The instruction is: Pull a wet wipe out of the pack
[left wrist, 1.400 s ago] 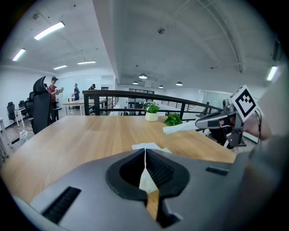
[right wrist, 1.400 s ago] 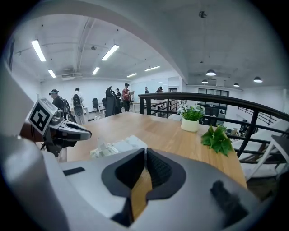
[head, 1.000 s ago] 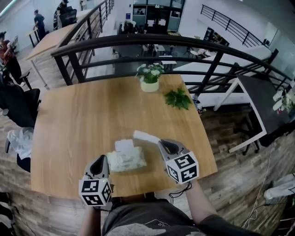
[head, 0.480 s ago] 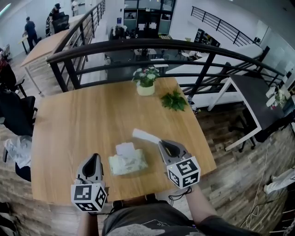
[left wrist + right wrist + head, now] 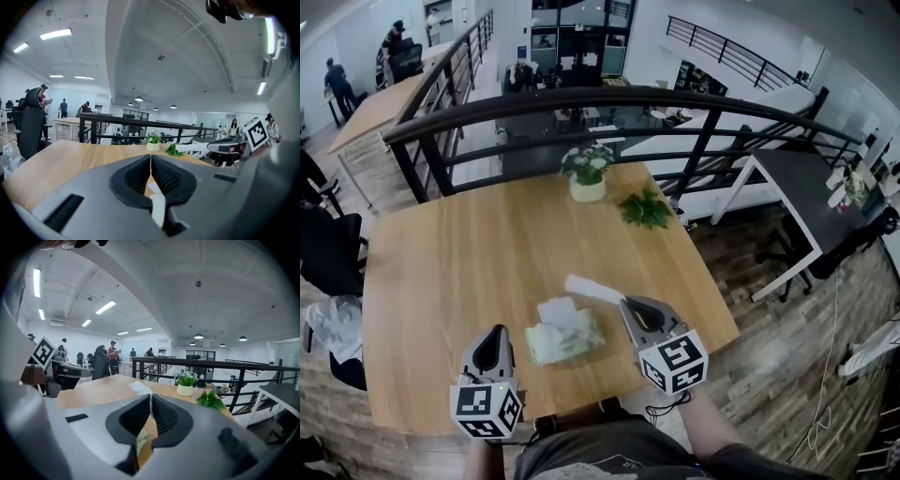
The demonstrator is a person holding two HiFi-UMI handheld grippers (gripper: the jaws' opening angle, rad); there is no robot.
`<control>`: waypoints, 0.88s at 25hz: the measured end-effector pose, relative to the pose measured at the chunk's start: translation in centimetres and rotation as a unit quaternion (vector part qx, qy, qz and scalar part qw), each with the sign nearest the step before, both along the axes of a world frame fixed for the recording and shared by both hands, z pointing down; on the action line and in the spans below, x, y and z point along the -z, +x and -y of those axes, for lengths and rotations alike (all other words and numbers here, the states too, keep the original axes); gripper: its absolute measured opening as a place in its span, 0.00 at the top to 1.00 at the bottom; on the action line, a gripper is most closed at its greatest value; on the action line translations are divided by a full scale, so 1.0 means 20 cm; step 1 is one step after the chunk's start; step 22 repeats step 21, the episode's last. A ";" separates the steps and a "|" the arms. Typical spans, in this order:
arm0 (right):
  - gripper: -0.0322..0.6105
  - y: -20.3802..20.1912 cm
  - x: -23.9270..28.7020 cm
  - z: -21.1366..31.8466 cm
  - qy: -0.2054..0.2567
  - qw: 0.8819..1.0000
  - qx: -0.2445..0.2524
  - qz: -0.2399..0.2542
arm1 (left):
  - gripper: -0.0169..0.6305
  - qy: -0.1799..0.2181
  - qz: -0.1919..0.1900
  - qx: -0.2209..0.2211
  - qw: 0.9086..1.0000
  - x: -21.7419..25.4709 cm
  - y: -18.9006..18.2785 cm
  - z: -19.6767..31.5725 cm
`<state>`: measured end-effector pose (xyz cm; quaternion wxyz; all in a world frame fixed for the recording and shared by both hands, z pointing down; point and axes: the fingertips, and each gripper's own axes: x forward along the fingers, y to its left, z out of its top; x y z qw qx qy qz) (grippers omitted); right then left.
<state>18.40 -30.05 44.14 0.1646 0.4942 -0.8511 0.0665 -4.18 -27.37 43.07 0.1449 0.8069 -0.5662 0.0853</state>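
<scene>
R gripper (image 5: pixel 625 302) jaws closed on wet wipe (image 5: pixel 592 288). Wipe's long axis runs from jaw tips away and to the left, free end above pack (image 5: pixel 566 337). Pack lies crosswise on table (image 5: pixel 469 253) btwn grippers, nr front edge. L gripper (image 5: pixel 496 331) jaws closed, empty.

Desk (image 5: pixel 441 281) left half bare: free passage. Obstacles: flower pot (image 5: pixel 587 178) and green sprig (image 5: pixel 645 209) upper centre, wipe pack (image 5: pixel 564 337) lower centre.

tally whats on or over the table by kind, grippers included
wet wipe pack: 1
wet wipe, pulled out, held: 1
potted flowers: 1
leafy green plant: 1
grippers, left gripper and right gripper: 2
total: 6
</scene>
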 end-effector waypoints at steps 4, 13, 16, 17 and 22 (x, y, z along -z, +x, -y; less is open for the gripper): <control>0.90 -0.02 0.00 -0.03 0.002 1.000 -0.013 0.010 | 0.95 0.002 -0.001 -0.011 1.000 0.00 -0.02 0.00; 0.90 -0.06 -0.04 -0.12 -0.011 0.999 -0.036 0.010 | 0.95 -0.001 -0.004 -0.034 0.999 0.00 -0.03 -0.04; 0.90 -0.07 -0.07 -0.15 -0.020 0.999 -0.039 0.004 | 0.95 -0.006 -0.004 -0.037 0.999 -0.02 -0.05 -0.06; 0.90 -0.08 -0.09 -0.16 -0.023 0.999 -0.040 -0.001 | 0.95 -0.008 -0.004 -0.038 0.999 -0.03 -0.05 -0.06; 0.90 -0.09 -0.14 -0.18 -0.033 0.999 -0.040 -0.011 | 0.95 -0.010 -0.005 -0.040 0.999 -0.05 -0.06 -0.08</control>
